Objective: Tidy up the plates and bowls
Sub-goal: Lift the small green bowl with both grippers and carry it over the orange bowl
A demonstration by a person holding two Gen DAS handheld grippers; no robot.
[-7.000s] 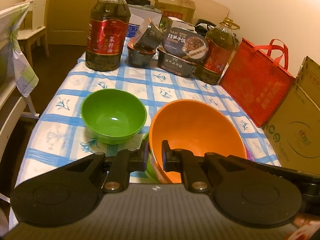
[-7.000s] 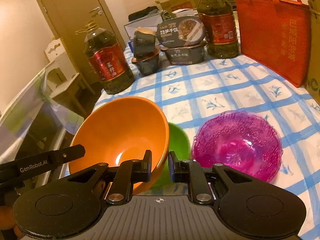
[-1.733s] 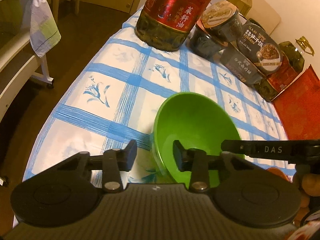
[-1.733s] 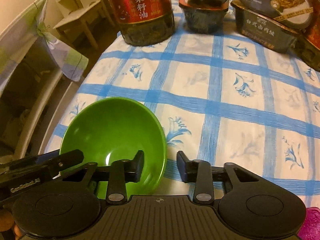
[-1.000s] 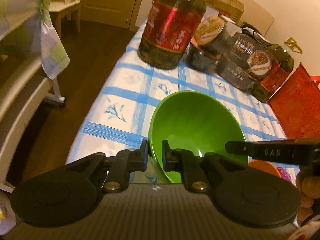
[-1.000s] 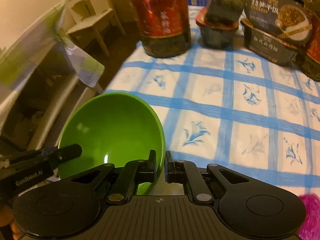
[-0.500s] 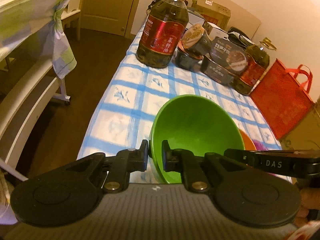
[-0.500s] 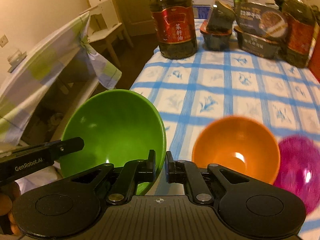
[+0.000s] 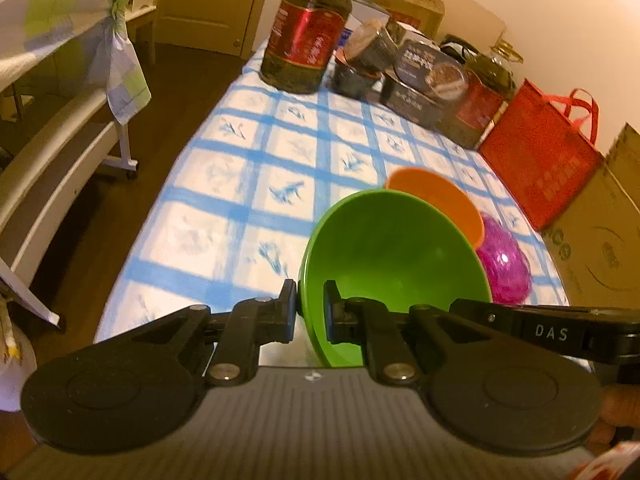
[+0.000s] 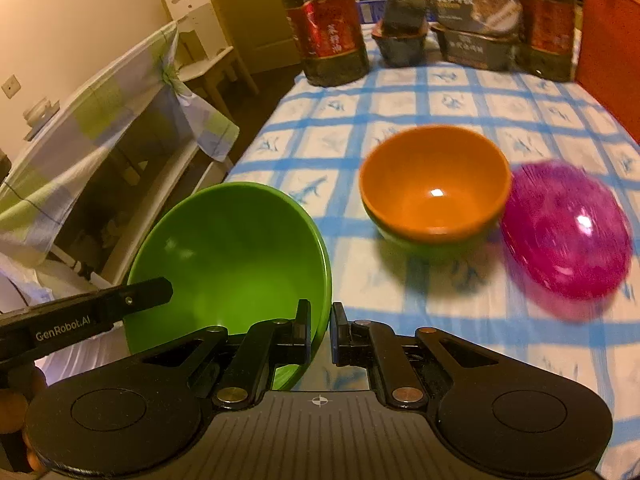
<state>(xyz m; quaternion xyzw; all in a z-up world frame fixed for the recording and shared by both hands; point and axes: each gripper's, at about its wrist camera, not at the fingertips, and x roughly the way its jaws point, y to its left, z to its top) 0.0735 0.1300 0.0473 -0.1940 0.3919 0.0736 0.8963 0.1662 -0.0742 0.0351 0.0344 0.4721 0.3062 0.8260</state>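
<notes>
Green bowl (image 9: 394,264): pinched at opposite sides of its rim, tilted, off the cloth near the counter's (image 9: 224,184) near-left corner.
Left gripper (image 9: 310,307): clamped shut on the rim.
Right gripper (image 10: 320,332): likewise clamped on the rim.
Change: a moment ago both had just closed on it beside the oil bottle (image 9: 306,36); now it rides back toward the near edge.
Orange bowl (image 10: 434,188): sits mid-counter, stacked on another green one, pink bowl (image 10: 568,228) touching beside.
Meaning: probably the next bowl for that stack.
</notes>
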